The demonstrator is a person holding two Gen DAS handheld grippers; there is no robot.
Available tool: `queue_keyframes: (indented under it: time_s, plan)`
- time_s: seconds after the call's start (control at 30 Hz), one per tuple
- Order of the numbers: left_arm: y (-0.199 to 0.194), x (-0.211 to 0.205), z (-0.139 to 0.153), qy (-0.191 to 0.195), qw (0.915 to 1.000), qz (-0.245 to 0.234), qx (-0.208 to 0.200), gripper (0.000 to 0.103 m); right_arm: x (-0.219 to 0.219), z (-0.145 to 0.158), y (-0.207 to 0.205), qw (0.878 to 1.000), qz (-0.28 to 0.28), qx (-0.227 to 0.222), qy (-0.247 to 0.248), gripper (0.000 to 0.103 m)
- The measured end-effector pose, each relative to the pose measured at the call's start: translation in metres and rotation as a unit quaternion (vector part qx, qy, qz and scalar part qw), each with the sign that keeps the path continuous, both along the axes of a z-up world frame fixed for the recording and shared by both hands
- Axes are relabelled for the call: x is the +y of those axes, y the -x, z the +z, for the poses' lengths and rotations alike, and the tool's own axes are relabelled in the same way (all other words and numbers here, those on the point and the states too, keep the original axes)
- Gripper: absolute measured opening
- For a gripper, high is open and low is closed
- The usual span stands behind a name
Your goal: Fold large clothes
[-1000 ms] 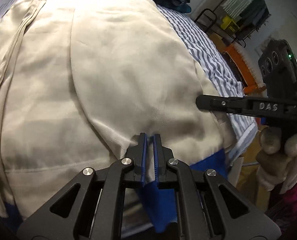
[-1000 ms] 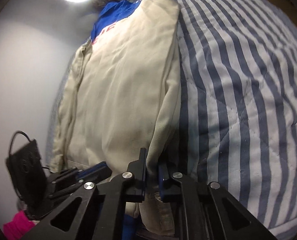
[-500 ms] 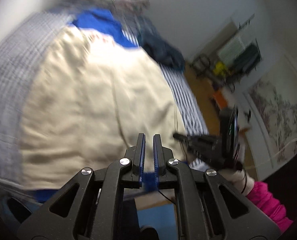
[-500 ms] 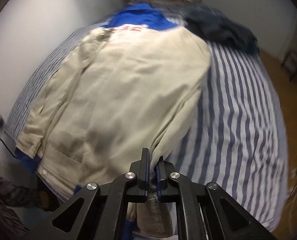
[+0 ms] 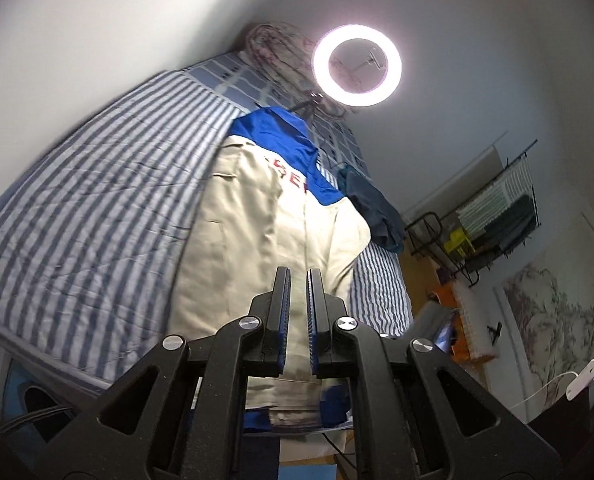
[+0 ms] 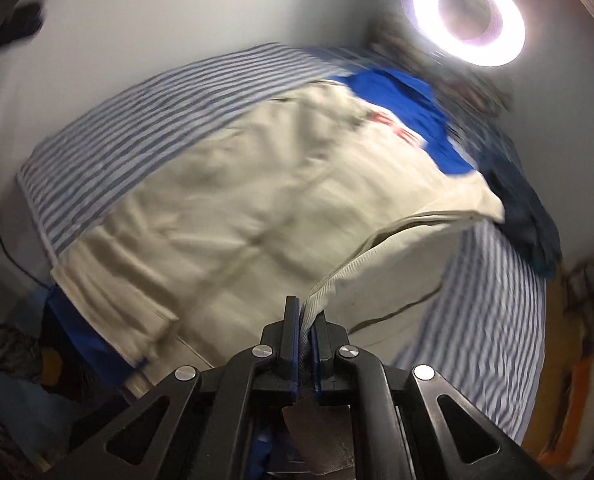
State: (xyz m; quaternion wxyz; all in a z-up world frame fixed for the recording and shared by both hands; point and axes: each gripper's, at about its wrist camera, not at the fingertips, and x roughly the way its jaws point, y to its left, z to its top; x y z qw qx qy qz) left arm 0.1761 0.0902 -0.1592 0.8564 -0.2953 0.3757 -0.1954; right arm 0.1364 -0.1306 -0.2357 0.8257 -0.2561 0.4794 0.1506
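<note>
A cream jacket [image 5: 265, 240] with blue shoulders and red lettering lies lengthwise on the striped bed cover [image 5: 97, 200]. My left gripper [image 5: 297, 276] is shut, its jaws nearly touching. The jacket's cream and blue hem hangs just under its fingers and seems pinched. In the right wrist view the jacket [image 6: 237, 208] is blurred by motion. My right gripper [image 6: 305, 308] is shut on the jacket's cream side edge, which is raised off the bed and folds over the body. A flap of the cloth pokes out behind the pads.
A lit ring light [image 5: 357, 65] stands at the head of the bed beside a floral bundle [image 5: 273, 44]. A dark blue garment [image 5: 373, 208] lies at the jacket's right shoulder. A rack of clothes [image 5: 493, 216] and an orange crate stand right of the bed.
Both grippers have risen and swung, keeping their hold on the jacket. Its right side has come up off the bed and the jacket looks narrower. The right gripper has left the left wrist view.
</note>
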Motion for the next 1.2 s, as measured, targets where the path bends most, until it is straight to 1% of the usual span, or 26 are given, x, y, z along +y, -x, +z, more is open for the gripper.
queue_keyframes:
  time_s: [0.17, 0.27, 0.33, 0.4, 0.43, 0.47, 0.5, 0.53, 0.57, 0.6, 0.63, 0.67, 0.7, 0.73, 0.8, 0.87, 0.93, 0.97, 1.03, 1.07, 1.1, 1.2]
  plan:
    - [0.001, 0.021, -0.005, 0.0, 0.9998, 0.02, 0.007, 0.005, 0.044, -0.04, 0.002, 0.997, 0.052, 0.027, 0.043, 0.002]
    - [0.0, 0.026, -0.008, 0.0, 0.9996, 0.026, 0.011, 0.005, 0.051, -0.059, -0.001, 0.996, 0.058, 0.047, 0.052, 0.002]
    - [0.0, 0.026, -0.009, -0.004, 0.9996, 0.026, 0.012, 0.005, 0.051, -0.064, -0.001, 0.995, 0.063, 0.05, 0.058, 0.002]
    - [0.0, 0.025, -0.012, -0.007, 0.9995, 0.025, 0.016, 0.005, 0.049, -0.062, 0.0, 0.995, 0.067, 0.05, 0.053, 0.003]
    - [-0.001, 0.023, -0.014, -0.007, 0.9995, 0.023, 0.02, 0.005, 0.047, -0.059, -0.001, 0.995, 0.067, 0.056, 0.04, 0.012]
    - [-0.001, 0.022, -0.016, -0.008, 0.9995, 0.02, 0.024, 0.005, 0.043, -0.052, -0.001, 0.995, 0.068, 0.067, 0.015, 0.018]
    - [-0.001, 0.02, -0.016, -0.008, 0.9994, 0.018, 0.026, 0.005, 0.037, -0.043, 0.0, 0.995, 0.067, 0.073, -0.015, 0.028]
    - [0.0, 0.018, -0.017, -0.01, 0.9994, 0.016, 0.028, 0.005, 0.032, -0.036, -0.001, 0.994, 0.068, 0.079, -0.039, 0.033]
    - [0.0, 0.014, -0.019, -0.014, 0.9994, 0.011, 0.03, 0.005, 0.024, -0.024, 0.0, 0.991, 0.07, 0.086, -0.072, 0.034]
    - [0.001, 0.011, -0.019, -0.017, 0.9994, 0.006, 0.031, 0.005, 0.019, -0.015, 0.001, 0.989, 0.071, 0.089, -0.094, 0.035]
    - [0.002, 0.007, -0.021, -0.021, 0.9993, 0.001, 0.032, 0.005, 0.011, -0.004, 0.001, 0.986, 0.072, 0.089, -0.118, 0.038]
    - [0.002, 0.002, -0.022, -0.027, 0.999, -0.005, 0.035, 0.005, 0.003, 0.004, 0.0, 0.984, 0.072, 0.088, -0.138, 0.04]
    - [0.002, -0.001, -0.024, -0.033, 0.9988, -0.009, 0.036, 0.005, -0.01, 0.017, -0.002, 0.98, 0.066, 0.085, -0.166, 0.047]
    - [0.002, -0.006, -0.026, -0.041, 0.9983, -0.014, 0.039, 0.005, -0.019, 0.023, -0.005, 0.978, 0.061, 0.082, -0.182, 0.051]
    - [0.002, -0.016, -0.032, -0.052, 0.9973, -0.023, 0.045, 0.005, -0.046, 0.037, -0.017, 0.972, 0.035, 0.072, -0.219, 0.052]
    - [0.0, -0.031, -0.044, -0.062, 0.9953, -0.042, 0.062, 0.005, -0.069, 0.045, -0.028, 0.969, 0.007, 0.063, -0.238, 0.053]
    - [-0.001, -0.047, -0.056, -0.066, 0.9924, -0.066, 0.08, 0.005, -0.098, 0.048, -0.046, 0.967, -0.032, 0.048, -0.247, 0.055]
    - [-0.001, -0.055, -0.061, -0.069, 0.9909, -0.076, 0.087, 0.005, -0.115, 0.047, -0.058, 0.964, -0.06, 0.041, -0.256, 0.056]
    - [-0.001, -0.078, -0.073, -0.079, 0.9862, -0.104, 0.101, 0.005, -0.143, 0.045, -0.076, 0.953, -0.105, 0.037, -0.281, 0.061]
    - [-0.001, -0.09, -0.079, -0.086, 0.9835, -0.118, 0.107, 0.005, -0.156, 0.044, -0.086, 0.947, -0.123, 0.038, -0.295, 0.062]
    - [-0.001, -0.098, -0.083, -0.09, 0.9814, -0.128, 0.111, 0.005, -0.172, 0.039, -0.101, 0.937, -0.148, 0.038, -0.313, 0.062]
    - [-0.001, -0.13, -0.1, -0.099, 0.9718, -0.169, 0.131, 0.005, -0.199, 0.033, -0.132, 0.921, -0.186, 0.034, -0.341, 0.064]
